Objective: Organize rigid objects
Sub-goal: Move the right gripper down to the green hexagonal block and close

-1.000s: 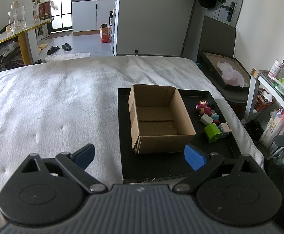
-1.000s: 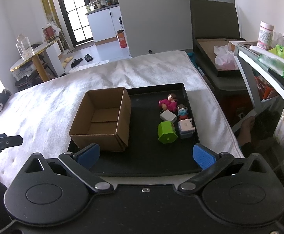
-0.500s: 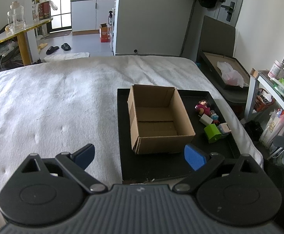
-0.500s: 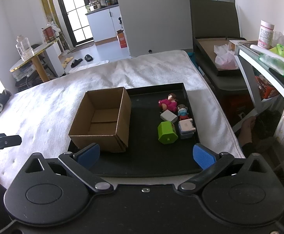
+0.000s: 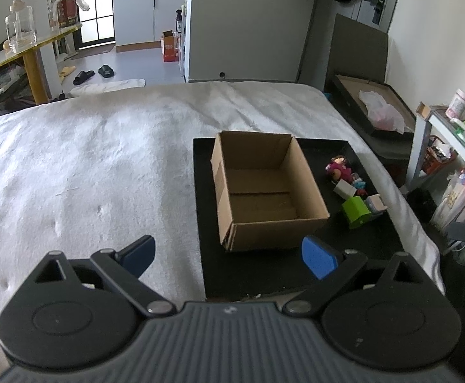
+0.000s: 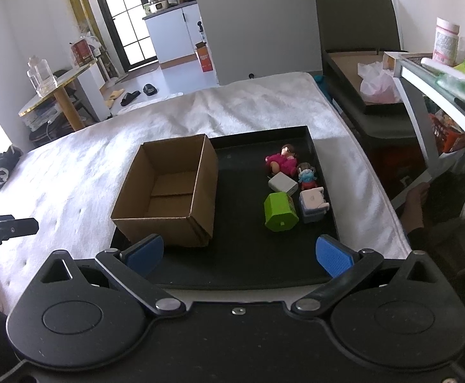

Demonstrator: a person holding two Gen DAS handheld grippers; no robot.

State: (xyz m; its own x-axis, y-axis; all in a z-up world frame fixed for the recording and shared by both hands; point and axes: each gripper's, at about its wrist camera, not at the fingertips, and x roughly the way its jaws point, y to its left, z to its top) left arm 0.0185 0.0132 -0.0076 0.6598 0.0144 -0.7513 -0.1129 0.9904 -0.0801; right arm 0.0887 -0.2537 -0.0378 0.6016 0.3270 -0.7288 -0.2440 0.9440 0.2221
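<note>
An empty open cardboard box (image 6: 171,188) (image 5: 264,191) stands on the left half of a black tray (image 6: 238,255) (image 5: 372,249) lying on the white bed. To its right lie small toys: a green block (image 6: 280,211) (image 5: 356,212), a white cube (image 6: 282,183), a pale blue and white toy (image 6: 312,205), a pink doll (image 6: 282,160) (image 5: 339,168) and a small blue-masked figure (image 6: 307,175). My right gripper (image 6: 238,252) hangs open over the tray's near edge. My left gripper (image 5: 229,253) is open over the tray's near left corner. Both hold nothing.
The white bed cover (image 5: 88,166) spreads wide to the left of the tray. A dark chair with a flat box and plastic bag (image 6: 372,83) stands right of the bed, beside a cluttered shelf (image 6: 446,73). A gold-edged round table (image 5: 25,51) is far left.
The left wrist view has crept slightly, so the box sits a touch further left in it. The right gripper and the toys have not moved.
</note>
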